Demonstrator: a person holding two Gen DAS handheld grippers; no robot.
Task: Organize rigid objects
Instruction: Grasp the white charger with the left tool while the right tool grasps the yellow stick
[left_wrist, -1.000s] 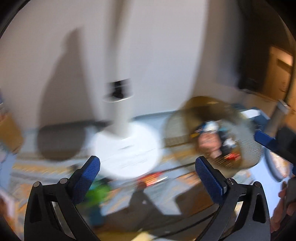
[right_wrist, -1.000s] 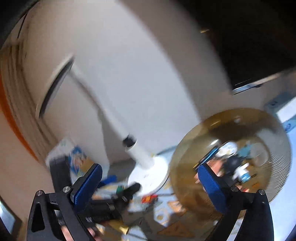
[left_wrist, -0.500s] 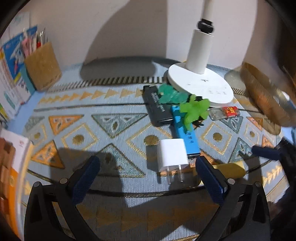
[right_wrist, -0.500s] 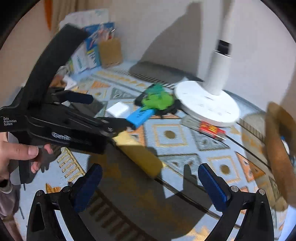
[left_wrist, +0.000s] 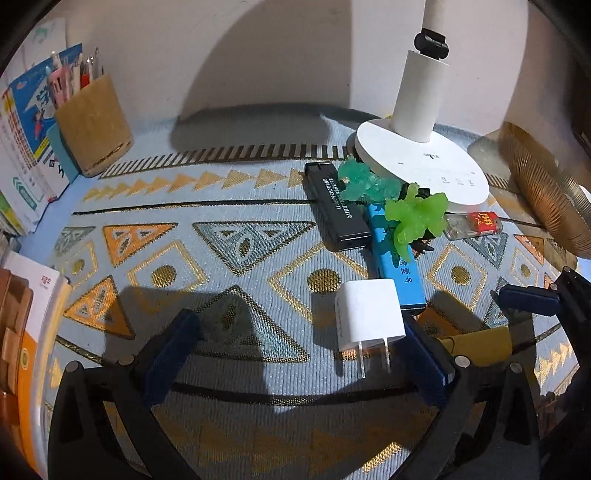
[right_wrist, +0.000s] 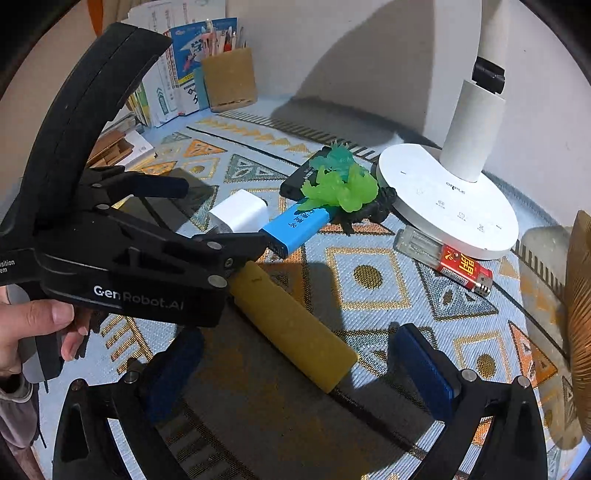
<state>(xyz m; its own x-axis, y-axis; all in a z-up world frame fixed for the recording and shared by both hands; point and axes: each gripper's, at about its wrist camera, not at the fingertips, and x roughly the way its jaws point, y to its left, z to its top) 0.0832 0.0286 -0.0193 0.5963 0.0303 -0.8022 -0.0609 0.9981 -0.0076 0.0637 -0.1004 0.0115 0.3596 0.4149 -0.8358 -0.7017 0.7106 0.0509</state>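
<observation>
Both tongs — left tongs and right tongs — have swung down from the wall to the surface, spread and empty; the white charger lies between the left's fingers, the yellow bar near the right's — picking can begin.

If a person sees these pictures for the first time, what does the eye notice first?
The bright green translucent toy figure stands out, lying over the blue rectangular lighter beside the white round lamp base. Nearer, a white cube charger lies between the open left gripper fingers.
</observation>
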